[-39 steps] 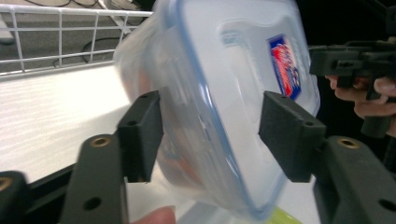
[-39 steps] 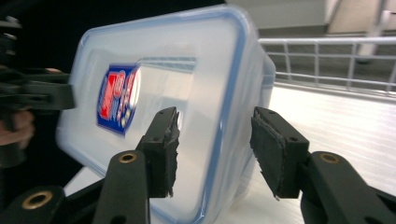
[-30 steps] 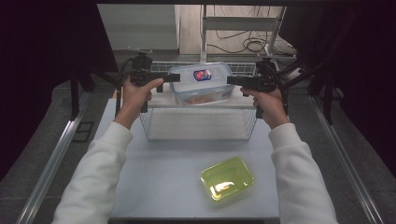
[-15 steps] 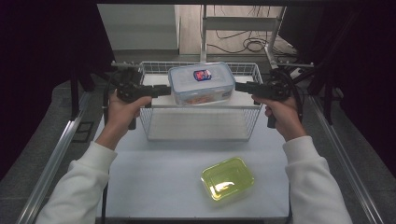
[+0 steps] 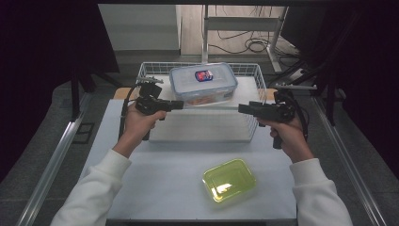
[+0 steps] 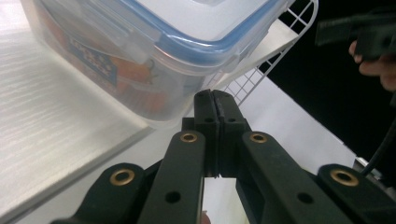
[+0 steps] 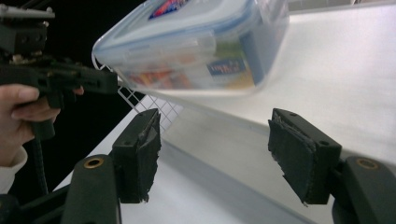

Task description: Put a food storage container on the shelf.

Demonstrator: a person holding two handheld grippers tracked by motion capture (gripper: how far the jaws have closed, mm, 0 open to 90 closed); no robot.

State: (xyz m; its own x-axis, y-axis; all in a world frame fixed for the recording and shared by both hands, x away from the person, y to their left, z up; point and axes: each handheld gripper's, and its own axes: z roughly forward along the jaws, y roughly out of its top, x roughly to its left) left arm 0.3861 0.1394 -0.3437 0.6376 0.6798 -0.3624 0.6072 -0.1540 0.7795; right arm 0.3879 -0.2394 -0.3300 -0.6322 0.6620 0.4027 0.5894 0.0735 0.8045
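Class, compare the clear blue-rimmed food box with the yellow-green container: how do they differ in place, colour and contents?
The blue-rimmed box sits inside the white wire basket at the far end; the yellow-green container lies on the bare table near the person. The box is clear, has a lid sticker and shows printed packets inside; the container is tinted, and nothing can be made out inside. The box looks larger. Both are rounded rectangular plastic tubs, and neither is gripped.

Worktop: pale grey-white, running away from me to the far edge.
Far end: a white wire basket stands on my worktop, against the back edge.
In the basket: a clear lidded food container with a blue seal and a small label on the lid.
Near end: a yellow-green translucent lidded box lies flat, right of the middle, well apart from the basket.
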